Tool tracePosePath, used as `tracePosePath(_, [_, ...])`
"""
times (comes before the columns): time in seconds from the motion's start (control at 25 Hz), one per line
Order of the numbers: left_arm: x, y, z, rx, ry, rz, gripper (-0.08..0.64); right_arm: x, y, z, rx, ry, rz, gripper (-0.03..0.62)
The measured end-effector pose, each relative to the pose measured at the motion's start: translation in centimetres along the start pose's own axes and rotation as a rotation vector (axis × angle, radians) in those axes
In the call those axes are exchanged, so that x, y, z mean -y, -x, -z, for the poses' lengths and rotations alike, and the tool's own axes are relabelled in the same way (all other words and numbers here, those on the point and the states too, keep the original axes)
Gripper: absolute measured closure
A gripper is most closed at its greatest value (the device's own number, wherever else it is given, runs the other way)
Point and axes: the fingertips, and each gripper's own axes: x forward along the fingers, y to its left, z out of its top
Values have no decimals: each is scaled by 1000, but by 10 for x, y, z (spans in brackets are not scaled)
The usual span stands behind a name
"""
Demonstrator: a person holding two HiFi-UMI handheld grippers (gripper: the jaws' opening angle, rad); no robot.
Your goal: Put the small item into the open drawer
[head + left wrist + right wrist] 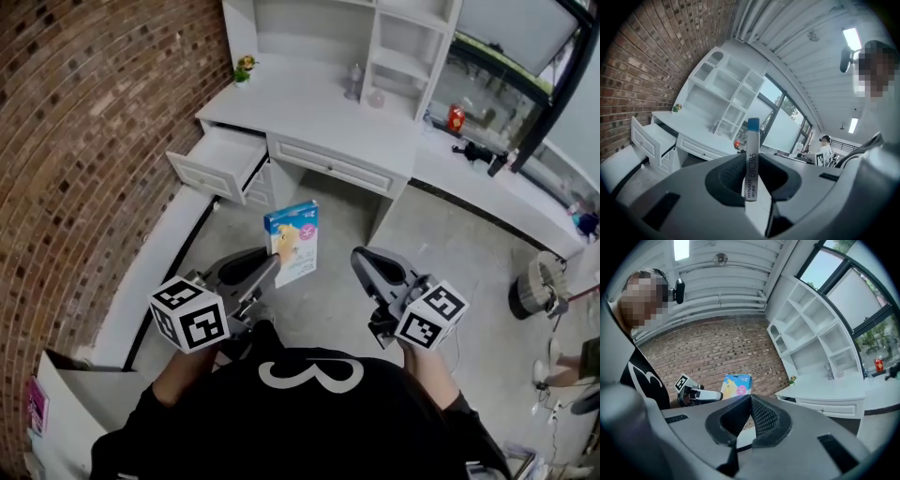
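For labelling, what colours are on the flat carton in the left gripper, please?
The flat carton is blue above, white below; clearest in head view.

The head view looks steeply down from above the person's shoulders, close over the left gripper (272, 264) and right gripper (360, 255), with the white desk (309, 103) and its open drawer (220, 161) farther ahead. Each gripper view sits low, right behind its own jaws: the left one faces forward and upward at desk, shelves (726, 93) and ceiling (797, 42), while the right one turns toward the brick wall (717, 348). All three share the desk; the head view and the right gripper view share the box (293, 242).
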Motion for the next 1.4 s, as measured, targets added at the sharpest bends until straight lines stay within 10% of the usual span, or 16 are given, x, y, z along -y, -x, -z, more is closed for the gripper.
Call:
tracePosePath(0.88, [-284, -22, -75, -115, 110, -36, 480, 83, -280, 20, -103, -124, 52, 583])
tracePosePath(1.4, [-378, -30, -90, -188, 31, -73, 480, 108, -350, 36, -125, -143, 99, 583])
